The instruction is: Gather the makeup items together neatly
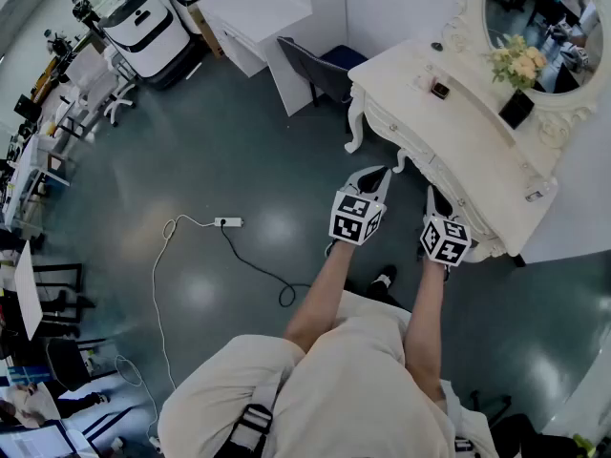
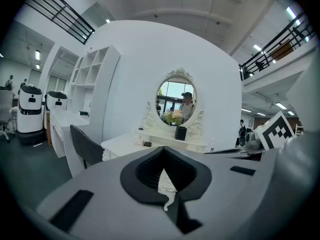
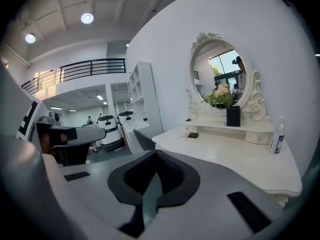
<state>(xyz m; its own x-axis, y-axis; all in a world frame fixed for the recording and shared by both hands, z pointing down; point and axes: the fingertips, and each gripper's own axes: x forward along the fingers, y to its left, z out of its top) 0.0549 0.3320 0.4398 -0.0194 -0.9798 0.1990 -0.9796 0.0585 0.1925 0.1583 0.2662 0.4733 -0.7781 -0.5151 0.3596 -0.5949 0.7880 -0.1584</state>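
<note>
Evidently the approach step: you face the dressing table, with nothing gathered yet.
Left gripper and right gripper both have their jaws closed together and empty. Next, open one over the small dark case on the tabletop. The black vase holds flowers; the clear bottle — contents unreadable — stands well apart.

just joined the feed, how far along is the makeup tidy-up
Nothing looks done yet: the small dark item and the clear bottle sit well apart on the white vanity table. In hand: nothing. The left hand-held gripper and the right hand-held gripper are both shut and empty, held at the table's front. Left: all of the gathering.
</note>
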